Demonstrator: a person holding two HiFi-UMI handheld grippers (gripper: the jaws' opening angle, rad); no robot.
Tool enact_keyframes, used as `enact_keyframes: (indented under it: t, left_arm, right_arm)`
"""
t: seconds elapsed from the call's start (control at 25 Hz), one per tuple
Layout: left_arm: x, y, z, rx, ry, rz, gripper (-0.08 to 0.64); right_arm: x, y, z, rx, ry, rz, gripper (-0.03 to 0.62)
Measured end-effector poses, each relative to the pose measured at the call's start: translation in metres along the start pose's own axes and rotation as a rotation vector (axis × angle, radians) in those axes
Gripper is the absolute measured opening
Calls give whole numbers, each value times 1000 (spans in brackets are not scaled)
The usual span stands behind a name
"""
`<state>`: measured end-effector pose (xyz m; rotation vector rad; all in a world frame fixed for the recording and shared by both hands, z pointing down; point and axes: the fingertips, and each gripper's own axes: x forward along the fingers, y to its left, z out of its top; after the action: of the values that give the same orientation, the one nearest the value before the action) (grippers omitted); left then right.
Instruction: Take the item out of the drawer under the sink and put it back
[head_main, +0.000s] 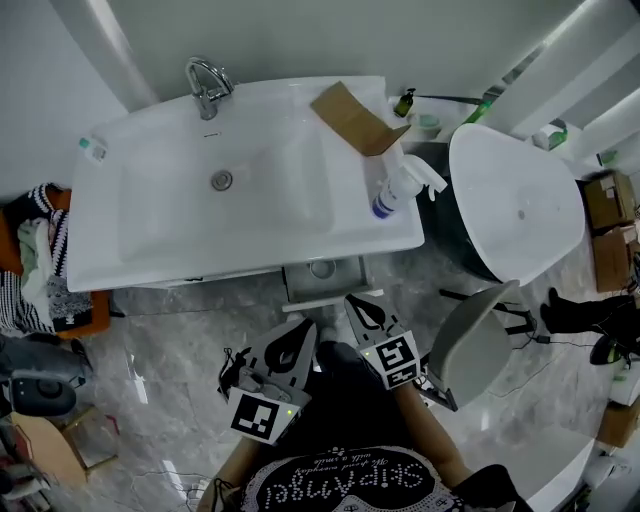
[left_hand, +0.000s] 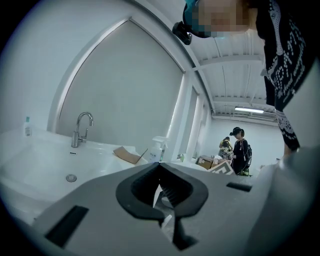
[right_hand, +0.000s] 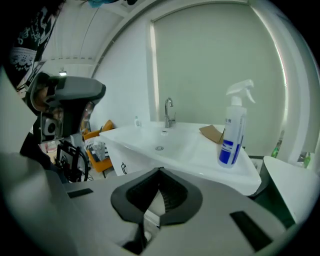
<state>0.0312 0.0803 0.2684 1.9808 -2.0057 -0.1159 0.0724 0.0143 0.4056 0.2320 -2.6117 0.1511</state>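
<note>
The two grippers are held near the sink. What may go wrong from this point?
1. The spray bottle stands near the right edge of the sink, ahead of the right gripper; a careless swing might knock it off.
2. The drawer under the sink stands open, so a gripper moving past might bump it.

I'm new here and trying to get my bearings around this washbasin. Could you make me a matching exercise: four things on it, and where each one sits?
Things:
1 faucet
2 spray bottle
3 cardboard piece
4 small bottle

Places on the sink top:
A back right corner
B back left corner
C right edge, near the front
D back edge, between the corners

Pairs: 1-D, 2-C, 3-A, 4-B
</note>
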Motion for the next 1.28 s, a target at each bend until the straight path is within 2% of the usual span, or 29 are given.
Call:
enact_keyframes:
  t: [0.24,0.44,0.84,1.12,1.28]
  left_arm:
    - [6,-26,-12,32,50,33,0]
    - [12,-44,-10,29,-12,64,0]
    - [27,-70,-11,118,-18,75,0]
    - [30,-78,-11,139,-28,102,0]
    - [24,-90,-9,178,-31,99,0]
  right_arm:
    - [-29,4,20,-55,-83,35,17]
    - [-46,1,28,-68,-127,71,18]
    - [-72,-10,42,-83,-209,113,17]
    - [-82,-11,51,-111,-249,140,17]
    - [-95,-6,53,-113,-273,146,17]
